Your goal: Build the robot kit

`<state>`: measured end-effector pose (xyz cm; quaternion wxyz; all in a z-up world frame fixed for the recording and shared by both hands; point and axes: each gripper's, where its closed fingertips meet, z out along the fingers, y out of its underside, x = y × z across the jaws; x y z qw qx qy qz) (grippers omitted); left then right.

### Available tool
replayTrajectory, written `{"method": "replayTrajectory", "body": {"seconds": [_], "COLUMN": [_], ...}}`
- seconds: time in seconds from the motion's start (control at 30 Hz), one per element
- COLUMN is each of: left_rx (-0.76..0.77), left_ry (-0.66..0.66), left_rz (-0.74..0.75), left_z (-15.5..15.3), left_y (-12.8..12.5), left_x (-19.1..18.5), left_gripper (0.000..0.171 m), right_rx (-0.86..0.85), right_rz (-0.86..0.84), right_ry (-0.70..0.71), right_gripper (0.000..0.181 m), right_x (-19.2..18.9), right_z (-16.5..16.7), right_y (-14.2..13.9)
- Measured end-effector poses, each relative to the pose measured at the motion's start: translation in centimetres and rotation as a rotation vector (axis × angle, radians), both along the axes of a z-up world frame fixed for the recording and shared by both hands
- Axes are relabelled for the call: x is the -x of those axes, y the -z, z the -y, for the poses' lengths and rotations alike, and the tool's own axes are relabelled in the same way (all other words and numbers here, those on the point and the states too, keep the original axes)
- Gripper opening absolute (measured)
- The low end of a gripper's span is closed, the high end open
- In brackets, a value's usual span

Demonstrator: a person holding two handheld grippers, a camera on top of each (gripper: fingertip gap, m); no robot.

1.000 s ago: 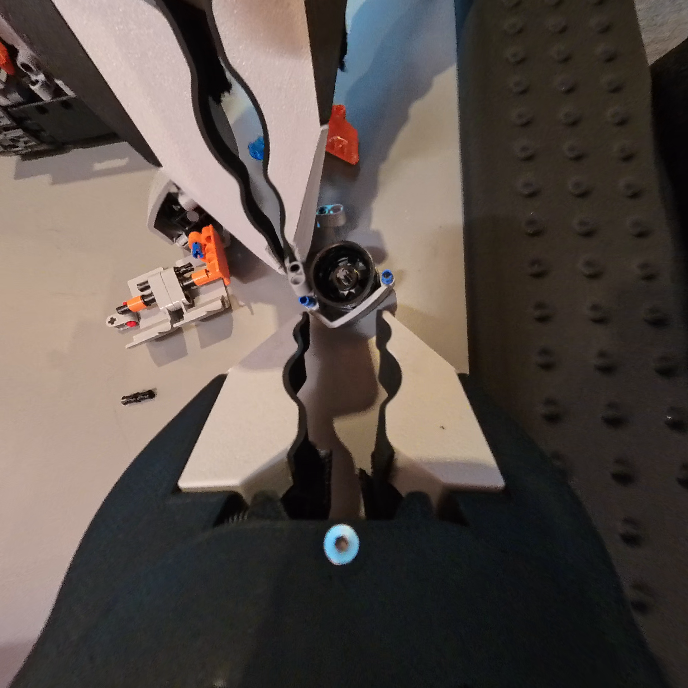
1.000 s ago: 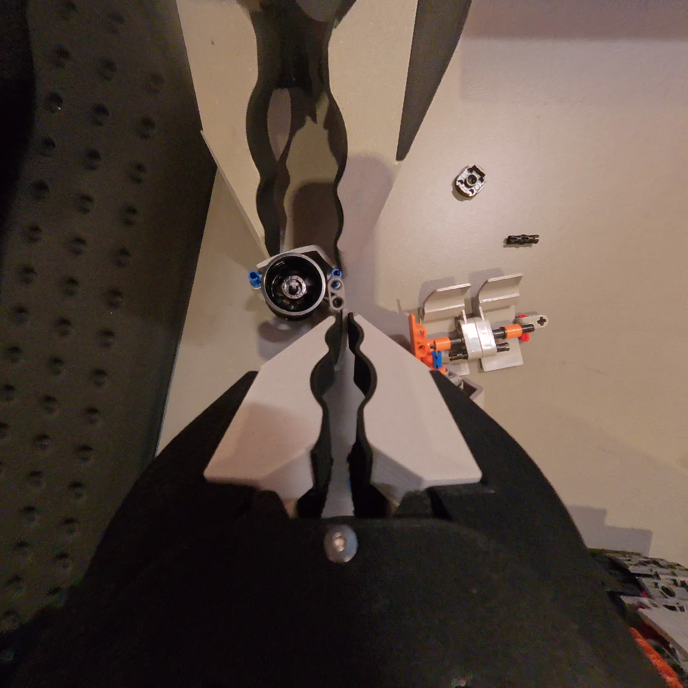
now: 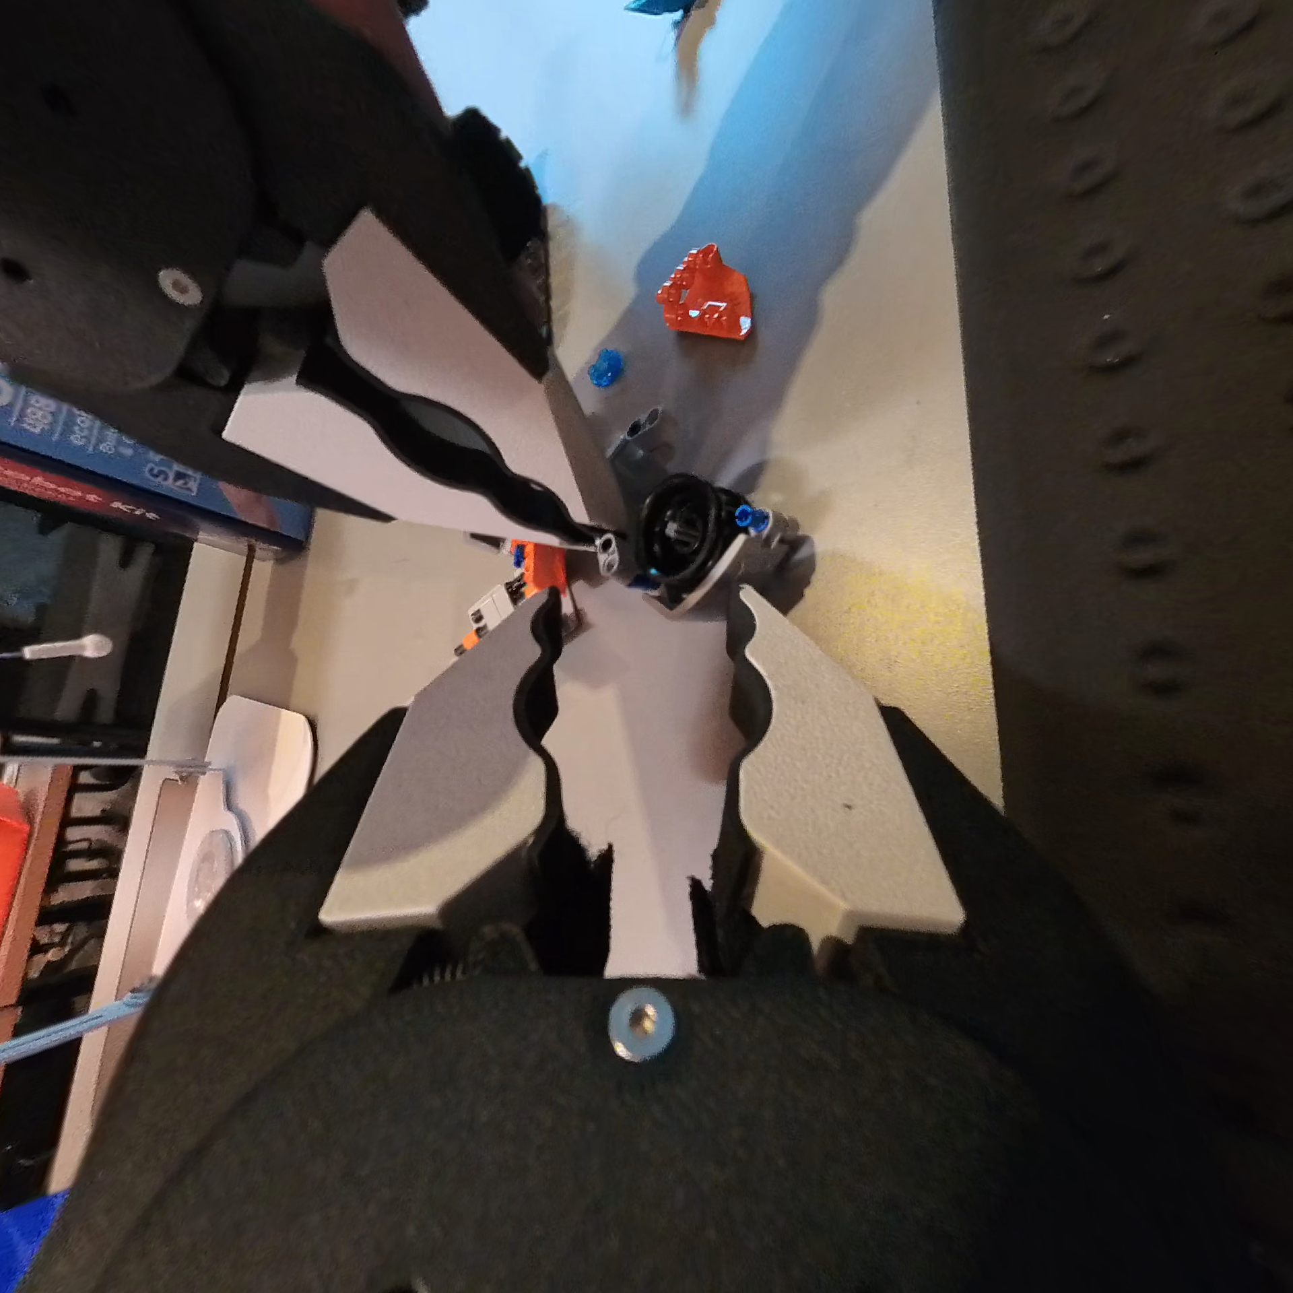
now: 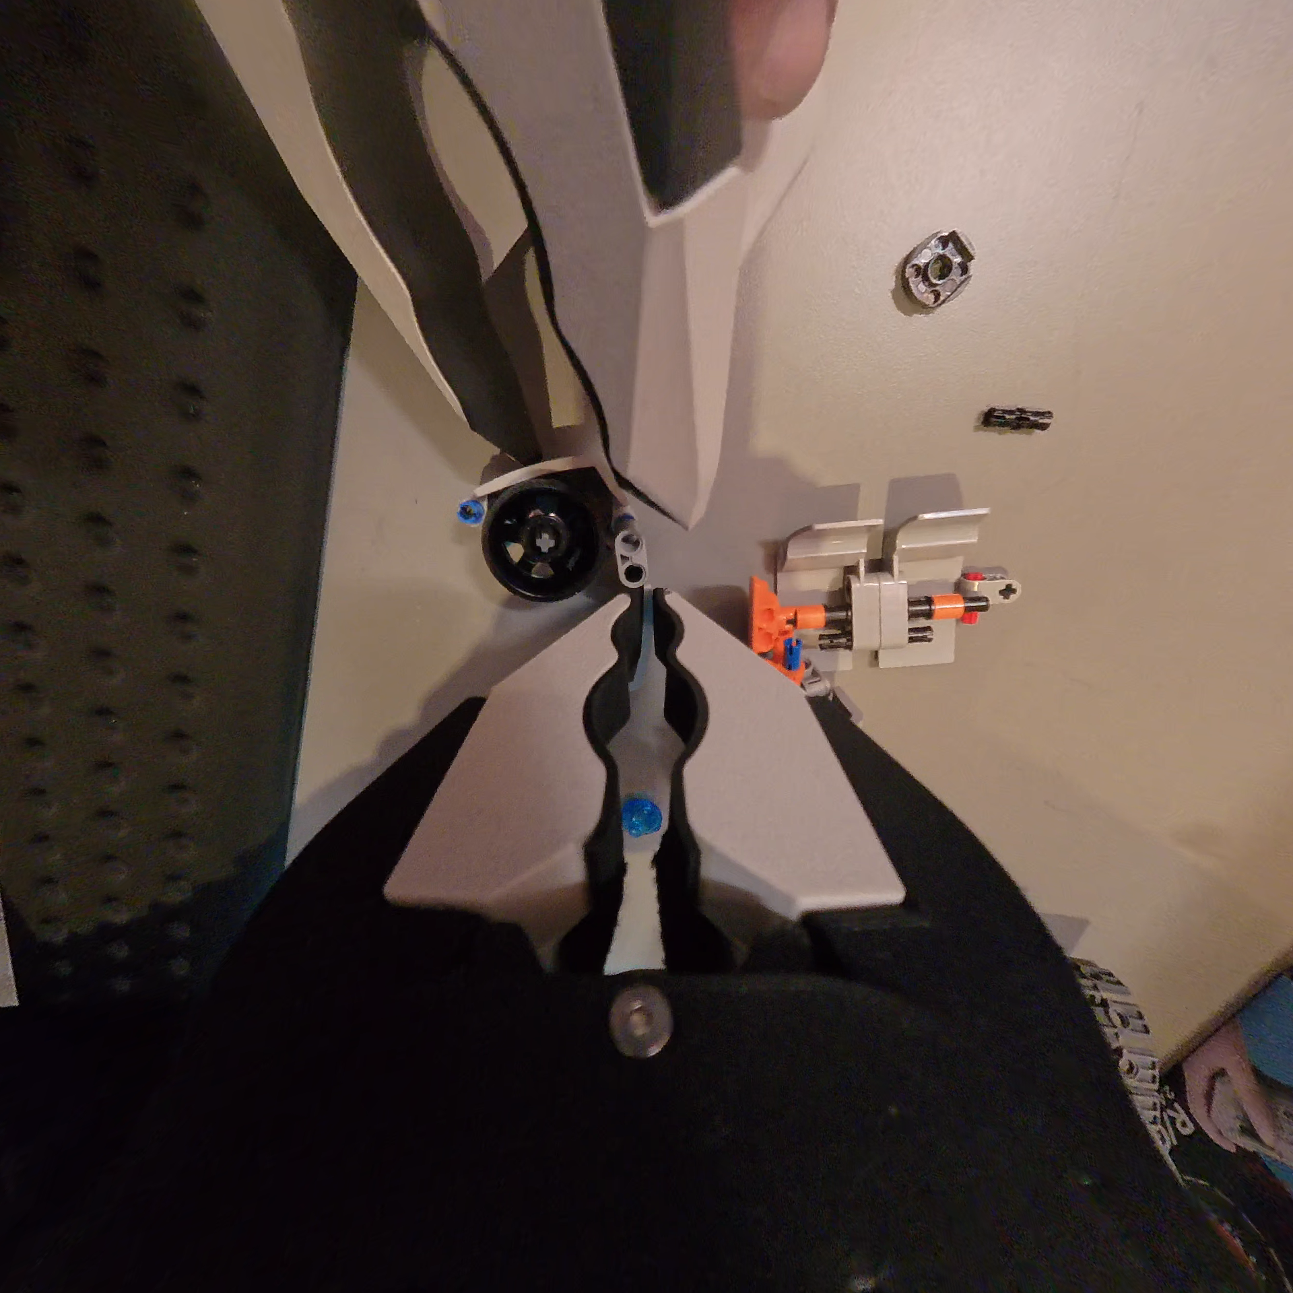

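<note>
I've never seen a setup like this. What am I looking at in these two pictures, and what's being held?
The grey wedges are the fingers of two hand-held grippers. A person holds one in each hand, and a camera on each looks along its fingers. The left camera's picture shows the left gripper open, just short of a black toy wheel. The right camera's picture shows the right gripper shut on a small grey beam beside that wheel. Loose building pieces lie on the pale table: a grey and orange assembly, a black pin and a clear orange piece.
</note>
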<state>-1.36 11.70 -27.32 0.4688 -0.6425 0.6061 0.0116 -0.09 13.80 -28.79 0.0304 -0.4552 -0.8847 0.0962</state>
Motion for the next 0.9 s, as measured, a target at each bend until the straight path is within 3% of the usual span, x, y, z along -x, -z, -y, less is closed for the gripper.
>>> {"method": "replayTrajectory", "body": {"seconds": [0.9], "left_rx": [-0.006], "left_ry": [0.033], "left_rz": [-0.051], "left_z": [0.03], "left_y": [0.82], "left_x": [-0.6], "left_gripper": [0.034], "right_rx": [-0.038], "right_rz": [0.024], "right_ry": [-0.017], "right_gripper": [0.0], "right_x": [0.3], "right_z": [0.12], "right_y": [-0.13]}}
